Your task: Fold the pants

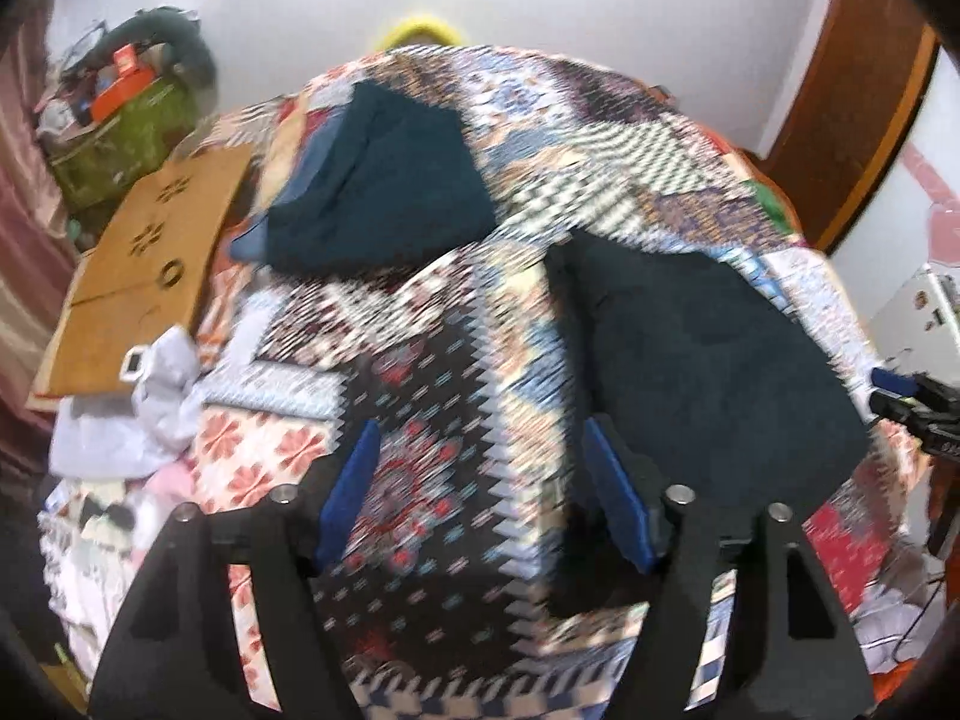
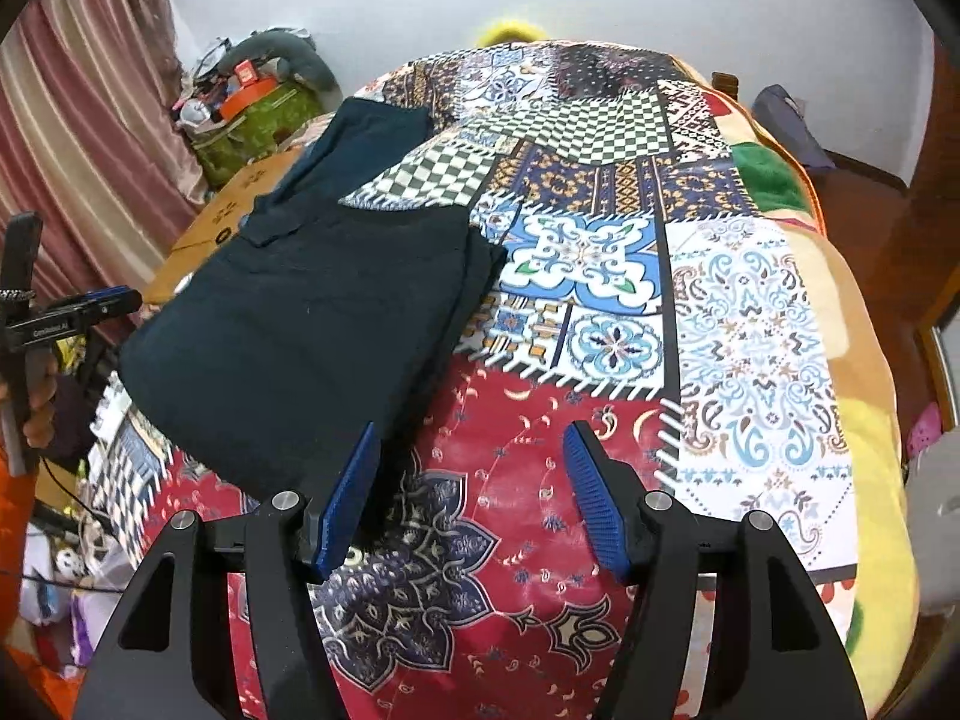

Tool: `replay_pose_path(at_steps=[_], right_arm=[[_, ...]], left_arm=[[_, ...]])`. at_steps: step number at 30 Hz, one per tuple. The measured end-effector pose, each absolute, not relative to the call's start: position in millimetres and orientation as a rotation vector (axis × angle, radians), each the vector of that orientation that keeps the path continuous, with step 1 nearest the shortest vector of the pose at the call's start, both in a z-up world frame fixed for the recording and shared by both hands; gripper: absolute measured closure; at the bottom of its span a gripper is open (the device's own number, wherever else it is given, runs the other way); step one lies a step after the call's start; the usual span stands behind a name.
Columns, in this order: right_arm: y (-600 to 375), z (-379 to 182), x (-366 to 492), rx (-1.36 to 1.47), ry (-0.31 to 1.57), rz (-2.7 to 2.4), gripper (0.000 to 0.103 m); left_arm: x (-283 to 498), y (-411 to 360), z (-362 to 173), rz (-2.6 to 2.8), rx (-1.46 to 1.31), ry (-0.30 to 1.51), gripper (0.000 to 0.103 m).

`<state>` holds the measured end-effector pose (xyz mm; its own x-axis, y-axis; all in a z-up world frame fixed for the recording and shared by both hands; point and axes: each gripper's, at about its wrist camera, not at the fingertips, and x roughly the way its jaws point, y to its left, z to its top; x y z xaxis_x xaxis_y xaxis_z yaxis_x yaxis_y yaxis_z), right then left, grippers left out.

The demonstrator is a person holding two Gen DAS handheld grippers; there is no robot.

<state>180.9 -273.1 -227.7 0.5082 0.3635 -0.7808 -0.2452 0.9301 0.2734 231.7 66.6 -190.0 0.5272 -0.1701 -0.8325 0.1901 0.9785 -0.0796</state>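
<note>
Pants (image 2: 312,312), dark, are found lying on the bed (image 2: 750,324), on a patchwork bedspread (image 2: 576,252).

Left wrist view, much blurred. The left gripper (image 1: 486,492) is held above the bedspread with its jaws spread and nothing between them. A dark mass of the pants is seen just beyond and to the right of the right pad, and a second dark portion is seen farther off, up and to the left; whether the two are joined cannot be told through the blur. The tip of the right gripper (image 1: 912,402) shows at the right edge. A cardboard sheet (image 1: 144,276) and loose clutter are noted on the left.

Right wrist view, sharp. The right gripper (image 2: 474,486) is held over bare bedspread, jaws spread and empty. The pants lie ahead and to the left, the near edge just beside the left pad, not touching it as far as can be judged. The long axis runs from the near left away toward the upper middle, where a leg narrows. The cloth appears already doubled, with layered edges on its right side. The left gripper is seen at the left edge, just beside the pants' left edge; neither gripper is judged clearly nearer.

A pale wall (image 2: 660,6), a curtain (image 2: 90,90) and a heaped green box (image 2: 252,126) are recorded.
</note>
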Motion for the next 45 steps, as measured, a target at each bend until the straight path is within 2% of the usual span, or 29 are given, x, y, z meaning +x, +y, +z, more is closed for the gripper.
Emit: replay_pose_path(at_steps=[3,8,14,18,20,23,27,28,30,32,34,36,38,41,45], right_arm=[[-268.3,-221.3,190.6,0.162,0.948,0.376,0.034],[-252.1,-224.8,210.9,0.198,0.948,0.411,0.031],[-240.8,-257.5,234.7,0.241,1.059,0.454,0.031],[-245.6,-273.2,247.3,0.353,1.124,0.511,0.025],[-246.8,-277.2,254.3,0.395,1.16,0.555,0.025],[-245.2,-279.9,260.1,0.417,1.18,0.592,0.023],[-236.2,-281.4,267.3,0.422,1.185,0.64,0.026],[-234.4,-281.5,268.6,0.422,1.185,0.65,0.027],[-231.1,-279.8,270.0,0.423,1.186,0.665,0.038],[-231.1,-278.9,271.8,0.427,1.194,0.671,0.043],[-231.0,-277.9,272.5,0.438,1.2,0.675,0.048],[-230.3,-274.2,271.7,0.444,1.196,0.679,0.057],[-229.3,-269.1,271.1,0.431,1.181,0.677,0.064],[-227.2,-257.6,268.1,0.402,1.136,0.666,0.076],[-223.5,-238.3,265.9,0.368,1.076,0.666,0.082]], left_arm=[[248.0,47.0,-187.5,-0.268,0.008,1.0,0.025],[278.0,24.7,-202.1,-0.33,-0.037,1.088,0.025],[304.2,13.2,-236.0,-0.408,-0.129,1.259,0.024],[312.8,8.9,-252.4,-0.445,-0.172,1.334,0.017],[315.7,6.3,-258.5,-0.452,-0.165,1.348,0.009],[320.2,0.8,-261.8,-0.468,-0.165,1.365,0.007],[325.9,-4.6,-263.2,-0.47,-0.175,1.367,0.007],[326.4,-4.8,-262.9,-0.461,-0.186,1.364,0.009],[327.5,-3.8,-260.7,-0.452,-0.193,1.357,0.015],[326.8,-3.6,-257.2,-0.465,-0.199,1.35,0.025],[326.2,-6.4,-254.7,-0.461,-0.187,1.348,0.029],[323.4,-8.3,-252.5,-0.46,-0.169,1.342,0.033],[321.3,-9.8,-248.5,-0.469,-0.156,1.331,0.047],[311.3,-19.0,-233.1,-0.468,-0.068,1.27,0.054],[302.2,-23.8,-220.4,-0.47,-0.005,1.221,0.066]])
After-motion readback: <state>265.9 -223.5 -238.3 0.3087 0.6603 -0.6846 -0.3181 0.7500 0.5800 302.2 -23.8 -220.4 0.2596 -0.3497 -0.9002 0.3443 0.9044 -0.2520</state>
